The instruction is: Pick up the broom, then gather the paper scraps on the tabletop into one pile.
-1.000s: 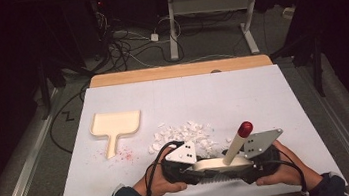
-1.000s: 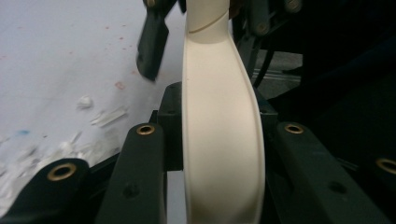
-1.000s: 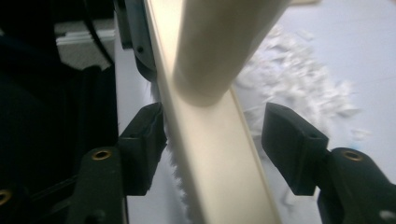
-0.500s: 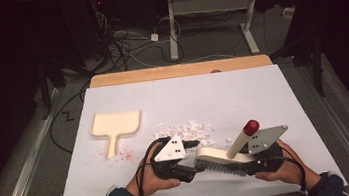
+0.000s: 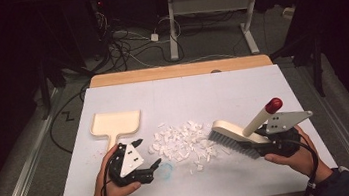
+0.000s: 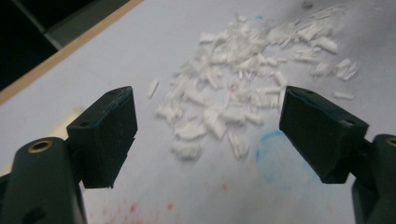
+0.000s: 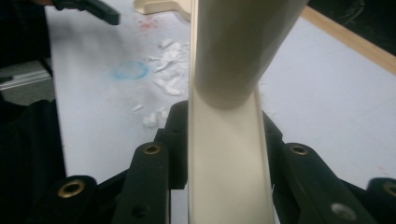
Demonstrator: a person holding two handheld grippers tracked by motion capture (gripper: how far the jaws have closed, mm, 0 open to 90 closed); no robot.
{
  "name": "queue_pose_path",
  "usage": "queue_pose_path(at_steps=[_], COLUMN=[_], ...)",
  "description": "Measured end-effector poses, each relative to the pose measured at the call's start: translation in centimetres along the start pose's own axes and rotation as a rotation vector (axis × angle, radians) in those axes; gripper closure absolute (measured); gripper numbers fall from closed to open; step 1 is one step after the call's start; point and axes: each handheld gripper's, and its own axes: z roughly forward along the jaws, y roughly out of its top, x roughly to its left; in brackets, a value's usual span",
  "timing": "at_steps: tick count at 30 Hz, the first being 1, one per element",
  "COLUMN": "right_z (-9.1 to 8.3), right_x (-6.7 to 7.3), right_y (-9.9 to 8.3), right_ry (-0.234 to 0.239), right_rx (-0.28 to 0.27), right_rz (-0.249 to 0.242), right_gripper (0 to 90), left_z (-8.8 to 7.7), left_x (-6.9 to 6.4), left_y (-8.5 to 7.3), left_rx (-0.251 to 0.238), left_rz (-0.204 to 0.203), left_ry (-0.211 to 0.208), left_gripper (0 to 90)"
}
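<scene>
From the high view, my right gripper (image 5: 256, 141) clamps the brush (image 5: 237, 135) just right of the paper scraps (image 5: 183, 144); my left gripper (image 5: 145, 154), fingers just opened and empty, sits left of the scraps, below the dustpan (image 5: 115, 124). In the left gripper view, scraps (image 6: 243, 84) lie beyond the spread fingers (image 6: 105, 133). In the right gripper view, the brush handle (image 7: 229, 116) is pinched. Next, I judge, fetch the dustpan.
</scene>
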Motion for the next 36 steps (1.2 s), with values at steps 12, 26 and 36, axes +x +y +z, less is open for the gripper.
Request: queue_pose_path(at_steps=[12, 26, 36], right_z=[-0.4, -0.2, 2.5], right_x=[-2.4, -4.8, -6.7], right_y=[-0.7, -1.7, -1.3], right_ry=[-0.162, -0.312, -0.344], right_rx=[0.046, 0.106, 0.13], right_rz=[0.057, 0.076, 0.08], right_gripper=[67.8, 67.9, 67.9], left_z=[-1.8, -2.5, -2.2], left_x=[0.6, 0.1, 0.2], left_y=[-4.3, -5.3, -5.3], left_rx=[0.058, 0.072, 0.09], left_rz=[-0.069, -0.114, -0.12], left_ry=[0.129, 0.1, 0.118], left_gripper=[16.3, 18.1, 19.8])
